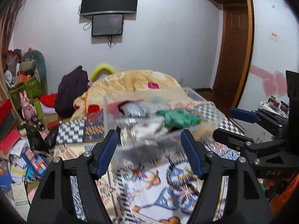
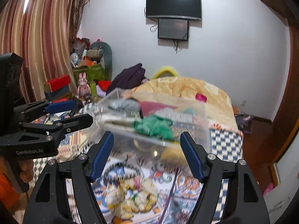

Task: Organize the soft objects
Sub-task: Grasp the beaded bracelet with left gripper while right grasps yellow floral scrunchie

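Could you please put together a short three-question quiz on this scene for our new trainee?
1. True or false: both grippers, left gripper and right gripper, are open and hold nothing.
2. Which item lies near the front of the clear box? A) the green knitted cloth B) a red shoe C) a blue cup
3. Fill in: the clear box sits on the ____, in front of the yellow quilt.

Key
1. True: each pair of blue pads stands wide apart with nothing between.
2. A.
3. Bed, with its patterned cover.
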The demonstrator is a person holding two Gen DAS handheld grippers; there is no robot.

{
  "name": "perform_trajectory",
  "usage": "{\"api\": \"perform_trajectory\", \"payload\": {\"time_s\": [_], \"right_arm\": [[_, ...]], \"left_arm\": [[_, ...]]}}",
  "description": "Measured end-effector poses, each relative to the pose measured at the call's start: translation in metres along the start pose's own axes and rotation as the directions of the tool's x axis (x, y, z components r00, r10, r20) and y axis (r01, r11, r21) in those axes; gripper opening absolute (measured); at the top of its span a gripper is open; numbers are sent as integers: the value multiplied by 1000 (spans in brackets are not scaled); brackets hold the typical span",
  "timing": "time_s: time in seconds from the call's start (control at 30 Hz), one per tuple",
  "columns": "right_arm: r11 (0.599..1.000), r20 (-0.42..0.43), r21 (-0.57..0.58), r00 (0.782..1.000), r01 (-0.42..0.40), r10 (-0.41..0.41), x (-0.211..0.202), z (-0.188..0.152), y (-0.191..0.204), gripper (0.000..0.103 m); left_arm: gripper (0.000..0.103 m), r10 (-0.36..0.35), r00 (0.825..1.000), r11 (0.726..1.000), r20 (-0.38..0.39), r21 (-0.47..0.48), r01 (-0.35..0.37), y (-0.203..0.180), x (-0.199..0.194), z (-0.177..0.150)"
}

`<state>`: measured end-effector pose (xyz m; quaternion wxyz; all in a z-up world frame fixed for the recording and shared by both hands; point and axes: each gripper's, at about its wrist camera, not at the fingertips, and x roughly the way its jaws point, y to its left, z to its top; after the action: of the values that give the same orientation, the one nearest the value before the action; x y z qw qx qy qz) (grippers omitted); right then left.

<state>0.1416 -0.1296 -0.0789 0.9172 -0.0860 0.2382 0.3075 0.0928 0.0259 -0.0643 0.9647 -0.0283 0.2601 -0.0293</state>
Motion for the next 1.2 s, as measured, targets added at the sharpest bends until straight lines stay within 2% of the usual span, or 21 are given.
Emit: {"api": "perform_trajectory", "payload": {"time_s": [0.23, 0.33, 0.43, 0.5, 0.63, 0.7, 0.9, 0.97, 1.03, 1.1, 1.2], "right_arm": [[999, -94, 24, 995, -28, 30, 12, -32, 5, 71], [999, -133, 20, 990, -42, 44, 19, -46, 10, 71], [998, -177, 18, 983, -55, 57, 28, -57, 14, 71], [998, -196, 17, 979, -57, 59, 32, -62, 15, 71], [998, -218, 25, 974, -58, 62, 36, -68, 12, 71], [998, -224, 25, 973, -50, 54, 37, -70, 12, 71], [1000, -217, 11, 976, -16, 18, 34, -77, 7, 70], [1000, -209, 11, 978, -10, 12, 32, -78, 5, 62], [1000, -205, 12, 979, -7, 10, 28, -78, 6, 46], [1000, -204, 21, 979, -14, 18, 27, -77, 0, 31], [1000, -199, 31, 980, -6, 12, 26, -76, -7, 22]], "left_arm": [[70, -14, 995, 1000, -100, -17, 13, -3, 22, -34], [68, -60, 987, 997, -152, -57, 52, -2, 37, -44], [56, -71, 977, 997, -202, -53, 62, -6, 51, -51], [54, -68, 974, 997, -216, -39, 61, -9, 55, -53], [40, -51, 971, 999, -233, -26, 46, -15, 61, -56], [37, -54, 967, 998, -250, -30, 48, -15, 66, -59], [25, -47, 971, 999, -236, -11, 46, -21, 71, -63], [18, -59, 971, 998, -234, -8, 59, -23, 72, -64], [10, -65, 971, 998, -231, 4, 68, -30, 73, -66], [9, -49, 973, 998, -225, 28, 57, -35, 74, -66], [7, -43, 975, 998, -219, 39, 53, -38, 73, -67]]}}
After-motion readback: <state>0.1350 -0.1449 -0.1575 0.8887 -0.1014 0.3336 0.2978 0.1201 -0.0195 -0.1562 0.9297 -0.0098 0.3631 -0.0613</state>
